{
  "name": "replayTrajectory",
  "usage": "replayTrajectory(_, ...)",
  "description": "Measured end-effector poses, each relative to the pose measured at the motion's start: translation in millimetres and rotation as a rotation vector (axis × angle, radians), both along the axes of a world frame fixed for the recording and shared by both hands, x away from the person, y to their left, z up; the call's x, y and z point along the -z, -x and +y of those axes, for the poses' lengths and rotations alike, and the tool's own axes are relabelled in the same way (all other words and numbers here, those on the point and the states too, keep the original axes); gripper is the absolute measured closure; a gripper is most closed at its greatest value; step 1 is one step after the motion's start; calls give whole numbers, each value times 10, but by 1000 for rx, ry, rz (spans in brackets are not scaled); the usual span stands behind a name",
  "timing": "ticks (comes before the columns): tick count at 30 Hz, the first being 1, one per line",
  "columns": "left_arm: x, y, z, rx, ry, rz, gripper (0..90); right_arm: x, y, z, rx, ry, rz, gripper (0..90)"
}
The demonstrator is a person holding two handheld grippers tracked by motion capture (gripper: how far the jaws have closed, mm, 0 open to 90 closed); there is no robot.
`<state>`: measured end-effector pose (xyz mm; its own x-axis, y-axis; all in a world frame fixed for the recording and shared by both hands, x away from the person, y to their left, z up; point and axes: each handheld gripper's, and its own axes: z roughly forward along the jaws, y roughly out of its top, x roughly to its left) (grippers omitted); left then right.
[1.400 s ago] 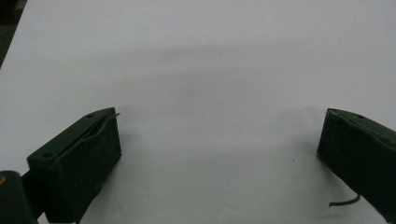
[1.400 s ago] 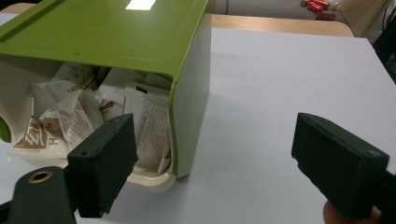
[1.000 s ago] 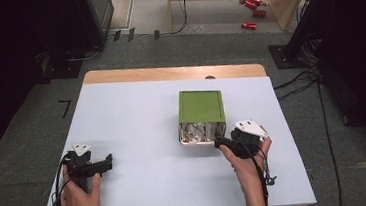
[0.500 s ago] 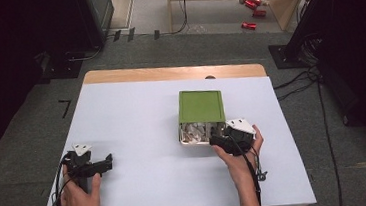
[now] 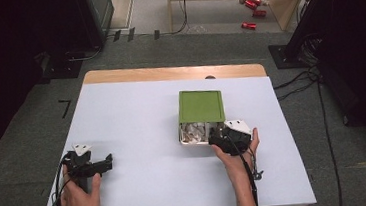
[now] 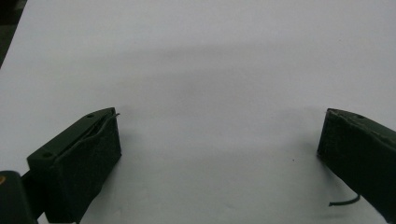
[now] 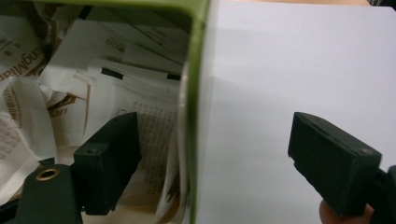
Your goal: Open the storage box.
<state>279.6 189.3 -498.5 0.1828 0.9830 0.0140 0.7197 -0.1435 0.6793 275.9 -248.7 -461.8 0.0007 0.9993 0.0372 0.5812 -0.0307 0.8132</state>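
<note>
Astride the box [image 7: 195, 93] wall, right gripper [image 7: 212, 158] (packets [image 7: 130, 79] inside).

High view looks down and forward from above the person's side, taking in the whole table [image 5: 137, 122], floor at the top of the frame. Left gripper view sits low, skimming bare white tabletop [image 6: 210, 70] past its own jaws. Right gripper view is in very close: the green box [image 7: 198, 93] wall splits the frame centre-left. High view shares that box [image 5: 200, 106], right of centre.
</note>
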Motion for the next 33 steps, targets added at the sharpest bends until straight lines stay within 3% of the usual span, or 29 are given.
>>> replayTrajectory(7,0,0,0,0,0,0,0,53,6,-37,16,6,-8,218)
replayTrajectory(10,0,0,0,0,0,0,0,117,7,-56,30,24,11,232)
replayTrajectory(11,0,0,-1,0,0,0,0,141,20,-82,30,-10,6,231)
replayTrajectory(14,0,1,0,0,0,0,0,154,33,-93,26,-26,6,242)
replayTrajectory(29,0,0,0,0,0,0,0,136,128,-90,2,-23,30,249)
replayTrajectory(33,0,0,0,0,0,0,0,122,198,-71,-13,-10,33,298)
